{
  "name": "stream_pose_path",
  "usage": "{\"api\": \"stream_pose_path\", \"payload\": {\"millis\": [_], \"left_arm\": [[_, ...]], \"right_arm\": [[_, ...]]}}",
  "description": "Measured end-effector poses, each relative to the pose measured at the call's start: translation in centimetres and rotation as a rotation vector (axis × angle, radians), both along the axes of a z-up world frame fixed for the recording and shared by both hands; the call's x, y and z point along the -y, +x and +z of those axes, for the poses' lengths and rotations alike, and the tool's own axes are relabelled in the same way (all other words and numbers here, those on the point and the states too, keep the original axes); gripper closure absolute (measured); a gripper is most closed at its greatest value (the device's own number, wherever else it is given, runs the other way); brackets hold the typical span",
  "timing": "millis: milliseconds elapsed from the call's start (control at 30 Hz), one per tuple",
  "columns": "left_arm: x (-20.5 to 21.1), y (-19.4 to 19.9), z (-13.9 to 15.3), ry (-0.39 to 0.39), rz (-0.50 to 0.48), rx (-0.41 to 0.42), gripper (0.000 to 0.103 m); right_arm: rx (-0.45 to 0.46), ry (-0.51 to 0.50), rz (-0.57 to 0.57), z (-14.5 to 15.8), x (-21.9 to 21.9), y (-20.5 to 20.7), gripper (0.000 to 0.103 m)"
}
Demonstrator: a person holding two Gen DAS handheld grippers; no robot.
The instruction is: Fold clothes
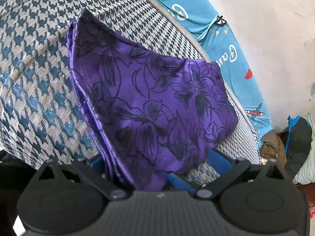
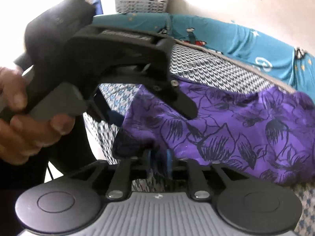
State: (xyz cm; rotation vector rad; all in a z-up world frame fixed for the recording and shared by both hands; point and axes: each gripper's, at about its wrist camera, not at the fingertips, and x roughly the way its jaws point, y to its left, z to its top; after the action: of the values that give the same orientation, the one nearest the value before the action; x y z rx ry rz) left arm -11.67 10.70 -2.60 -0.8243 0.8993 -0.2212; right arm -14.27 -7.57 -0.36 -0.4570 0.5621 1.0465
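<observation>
- A bed (image 1: 35,63) under a houndstooth cover of blue and grey; a grey band along its far edge
- A turquoise printed sheet (image 1: 222,45) beyond it, against a pale plastered wall (image 1: 275,29)
- A white slatted basket (image 2: 141,4) up behind; bright daylight
- Heaped clothes (image 1: 291,143) by the wall

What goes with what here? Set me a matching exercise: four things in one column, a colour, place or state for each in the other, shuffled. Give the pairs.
Things:
1. cloth
2. basket
3. sheet
4. hand

Descriptions:
A. teal, with white lettering and small pictures
B. purple, with dark flower outlines
C. white lattice, far back against the wall
D. fingers curled, at the left edge of the right wrist view

Pairs: 1-B, 2-C, 3-A, 4-D
</observation>
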Motion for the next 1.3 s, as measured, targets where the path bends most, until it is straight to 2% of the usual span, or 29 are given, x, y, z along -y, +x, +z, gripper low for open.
{"api": "stream_pose_path", "payload": {"millis": [33, 167, 333, 700, 1067, 1200, 1267, 1300], "left_arm": [[0.0, 0.0, 0.1, -0.005, -0.003, 0.004, 0.0], [-0.3, -0.1, 0.7, -0.02, -0.01, 0.019, 0.0], [-0.4, 0.0, 1.0, -0.044, -0.016, 0.019, 0.0], [0.1, 1.4, 2.2, -0.072, -0.026, -0.006, 0.0], [0.0, 1.9, 2.1, -0.117, 0.013, -0.062, 0.0], [-0.1, 1.9, 2.0, -0.135, 0.022, -0.069, 0.0], [-0.1, 2.0, 1.8, -0.16, 0.02, -0.072, 0.0], [-0.2, 2.0, 1.8, -0.167, 0.019, -0.072, 0.0]], "right_arm": [[0.013, -0.003, 0.011, 0.1, 0.0, -0.3, 0.068], [0.038, -0.004, 0.052, 0.3, 0.2, -1.0, 0.065], [0.078, -0.011, 0.095, 0.2, 0.2, -2.0, 0.052], [0.197, -0.062, 0.145, -0.9, -1.4, -4.0, 0.043], [0.33, -0.078, 0.053, -2.6, -3.6, -4.4, 0.043], [0.341, -0.076, 0.019, -3.1, -4.3, -4.1, 0.044], [0.36, -0.069, -0.006, -3.1, -4.4, -3.9, 0.052], [0.369, -0.064, -0.014, -3.1, -4.4, -3.8, 0.066]]}}
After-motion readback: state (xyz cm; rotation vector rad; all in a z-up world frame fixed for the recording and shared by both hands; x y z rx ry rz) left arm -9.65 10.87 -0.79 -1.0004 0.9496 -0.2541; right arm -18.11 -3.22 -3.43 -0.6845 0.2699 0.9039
